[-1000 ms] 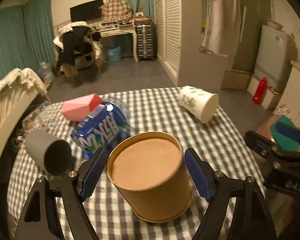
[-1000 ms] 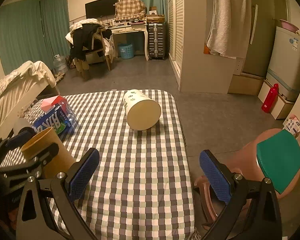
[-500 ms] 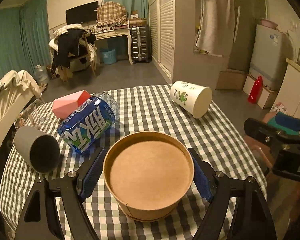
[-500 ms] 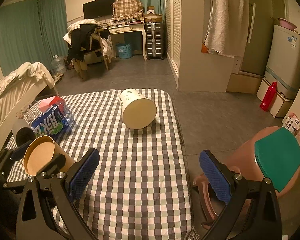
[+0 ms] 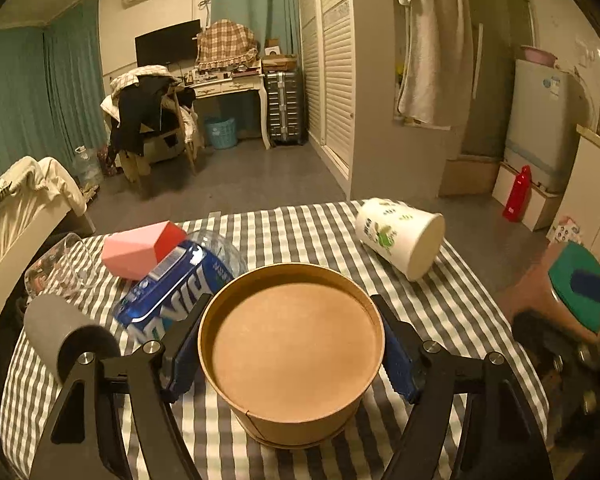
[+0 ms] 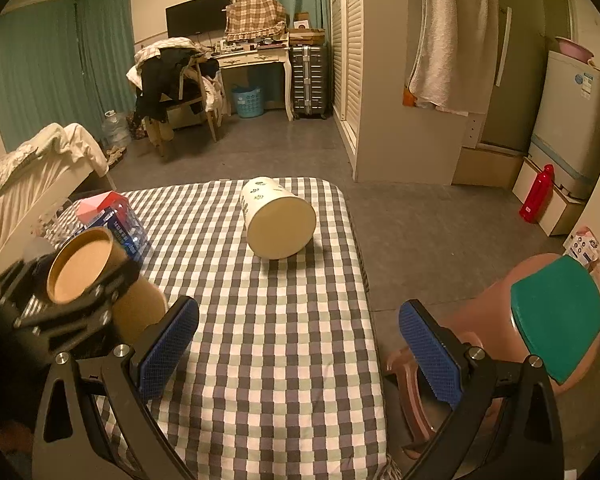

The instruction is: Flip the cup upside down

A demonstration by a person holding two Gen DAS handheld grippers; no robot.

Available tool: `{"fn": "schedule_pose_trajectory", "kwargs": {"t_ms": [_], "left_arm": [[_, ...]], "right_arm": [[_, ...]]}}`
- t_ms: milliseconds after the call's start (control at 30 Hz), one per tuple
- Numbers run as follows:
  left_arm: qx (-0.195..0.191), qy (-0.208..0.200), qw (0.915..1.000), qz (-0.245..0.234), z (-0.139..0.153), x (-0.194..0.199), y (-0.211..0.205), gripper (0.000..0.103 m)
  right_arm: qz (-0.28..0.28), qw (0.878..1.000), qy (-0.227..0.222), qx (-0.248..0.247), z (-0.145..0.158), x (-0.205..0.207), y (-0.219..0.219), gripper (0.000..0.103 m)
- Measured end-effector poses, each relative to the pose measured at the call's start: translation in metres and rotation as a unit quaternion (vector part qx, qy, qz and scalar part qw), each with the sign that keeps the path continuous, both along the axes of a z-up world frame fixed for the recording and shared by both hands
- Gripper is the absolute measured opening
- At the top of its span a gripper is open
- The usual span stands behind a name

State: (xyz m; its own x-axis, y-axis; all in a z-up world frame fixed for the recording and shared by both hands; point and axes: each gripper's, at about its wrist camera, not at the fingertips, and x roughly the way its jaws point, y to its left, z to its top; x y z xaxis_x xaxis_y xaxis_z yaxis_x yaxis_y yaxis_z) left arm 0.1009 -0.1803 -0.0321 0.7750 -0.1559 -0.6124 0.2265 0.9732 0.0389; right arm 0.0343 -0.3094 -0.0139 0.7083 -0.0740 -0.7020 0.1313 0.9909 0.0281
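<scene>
My left gripper (image 5: 290, 354) is shut on a brown paper cup (image 5: 292, 344), its blue pads pressed on both sides. The cup is tilted with its recessed base facing the left wrist camera and its mouth rim low over the checkered tablecloth (image 5: 452, 304). In the right wrist view the same cup (image 6: 96, 276) shows at the left, held by the left gripper. My right gripper (image 6: 300, 350) is open and empty over the table's right edge. A white cup with green print (image 5: 400, 238) lies on its side; it also shows in the right wrist view (image 6: 278, 220).
A blue-labelled water bottle (image 5: 176, 284) and a pink-red box (image 5: 140, 242) lie at the left, with a grey cylinder (image 5: 64, 334) near the left edge. A brown stool with a green seat (image 6: 548, 316) stands right of the table.
The left gripper has lifted and tipped the brown cup further, so its base faces the camera more squarely. The right gripper has barely moved.
</scene>
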Motion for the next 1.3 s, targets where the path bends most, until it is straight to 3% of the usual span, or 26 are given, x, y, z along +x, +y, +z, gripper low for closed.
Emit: {"fn": "schedule_pose_trajectory", "kwargs": {"t_ms": [433,600,733,900,1133,1300], "left_arm": [[-0.001,0.006,0.9998,-0.018,-0.015,0.02,-0.008,0.077],[0.003,0.033,0.9992,-0.022,-0.021,0.024,-0.008,0.083],[0.001,0.011,0.9996,-0.027,-0.014,0.014,-0.007,0.094],[-0.002,-0.019,0.9994,-0.028,0.006,-0.001,0.0,0.095],[-0.043,-0.071,0.9965,-0.013,0.047,-0.028,0.031,0.095],[-0.072,-0.092,0.9931,0.004,0.061,-0.047,0.056,0.095]], "right_arm": [[0.0,1.0,0.009,-0.009,-0.003,0.006,0.008,0.101],[-0.003,1.0,0.006,-0.014,-0.003,0.006,0.007,0.101],[-0.005,1.0,-0.006,-0.02,0.0,0.004,0.005,0.101],[-0.009,0.999,-0.019,-0.025,0.001,0.002,0.001,0.101],[0.009,0.998,-0.053,-0.022,0.011,-0.006,0.01,0.101],[0.025,0.997,-0.077,-0.018,0.017,-0.01,0.019,0.101]]}}
